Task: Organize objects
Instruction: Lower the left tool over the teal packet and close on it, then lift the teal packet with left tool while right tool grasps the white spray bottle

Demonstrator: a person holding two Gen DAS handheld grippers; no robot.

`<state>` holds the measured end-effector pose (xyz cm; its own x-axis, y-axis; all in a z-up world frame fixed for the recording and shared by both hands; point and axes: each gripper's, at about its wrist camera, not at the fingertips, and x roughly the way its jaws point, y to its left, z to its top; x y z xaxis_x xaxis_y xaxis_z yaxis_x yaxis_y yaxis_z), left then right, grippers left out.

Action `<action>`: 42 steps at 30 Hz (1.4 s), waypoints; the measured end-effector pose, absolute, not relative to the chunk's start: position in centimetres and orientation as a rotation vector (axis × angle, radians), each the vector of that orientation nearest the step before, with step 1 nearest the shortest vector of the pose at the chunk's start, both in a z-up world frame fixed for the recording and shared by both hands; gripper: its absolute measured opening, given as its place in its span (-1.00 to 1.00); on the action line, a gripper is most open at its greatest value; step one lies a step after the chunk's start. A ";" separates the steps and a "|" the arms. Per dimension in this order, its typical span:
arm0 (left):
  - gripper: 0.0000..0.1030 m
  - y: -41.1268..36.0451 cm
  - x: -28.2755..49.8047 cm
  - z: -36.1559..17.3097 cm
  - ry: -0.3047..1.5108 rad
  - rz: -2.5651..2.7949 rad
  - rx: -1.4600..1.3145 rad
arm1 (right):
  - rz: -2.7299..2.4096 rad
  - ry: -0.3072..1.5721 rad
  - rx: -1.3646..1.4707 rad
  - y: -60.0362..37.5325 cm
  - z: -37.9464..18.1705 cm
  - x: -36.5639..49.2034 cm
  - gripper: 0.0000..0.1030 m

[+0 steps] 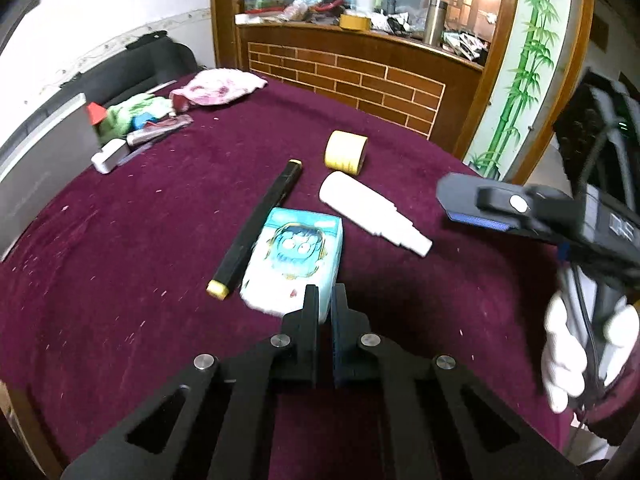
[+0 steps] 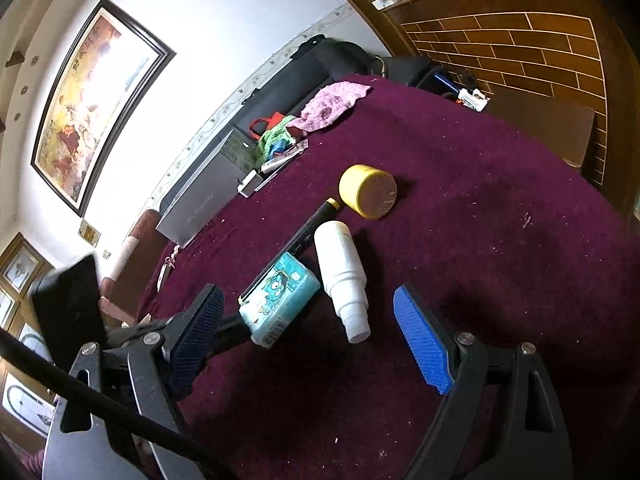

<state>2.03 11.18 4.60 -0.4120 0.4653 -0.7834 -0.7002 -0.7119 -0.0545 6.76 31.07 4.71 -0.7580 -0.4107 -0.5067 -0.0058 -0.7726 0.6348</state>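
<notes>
Maroon tablecloth (image 1: 120,260) holds a tissue pack (image 1: 294,264), black marker (image 1: 260,224), white bottle (image 1: 372,210) and yellow tape roll (image 1: 346,151) clustered mid-table. Left gripper (image 1: 325,296) is pinched closed on nothing, tips right at the pack's near edge. Right gripper (image 2: 308,328) hangs wide open over the pack and bottle.

My left wrist view looks steeply down along its own tool (image 1: 325,300), close over the near edge of the bench (image 1: 120,264), facing the brick-patterned counter (image 1: 344,80) at the far side. My right wrist view sits just as close but is rolled, tipping the bench (image 2: 500,200) and facing more toward the framed painting (image 2: 92,96). Both views share the tissue pack (image 1: 294,258) (image 2: 280,300), white bottle (image 1: 372,208) (image 2: 342,276), black marker (image 1: 256,228) (image 2: 310,232) and yellow tape roll (image 1: 346,151) (image 2: 368,190).
</notes>
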 end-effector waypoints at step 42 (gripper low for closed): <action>-0.85 8.3 0.8 2.6 0.245 2.156 -1.212 | -2.554 -1.055 1.097 32.3 2.9 5.7 0.69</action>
<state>0.85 8.34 2.60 -0.3662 0.4432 -0.8182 -0.6155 -0.7748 -0.1441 5.67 32.32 2.89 -0.7156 -0.4041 -0.5697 -0.1157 -0.7358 0.6673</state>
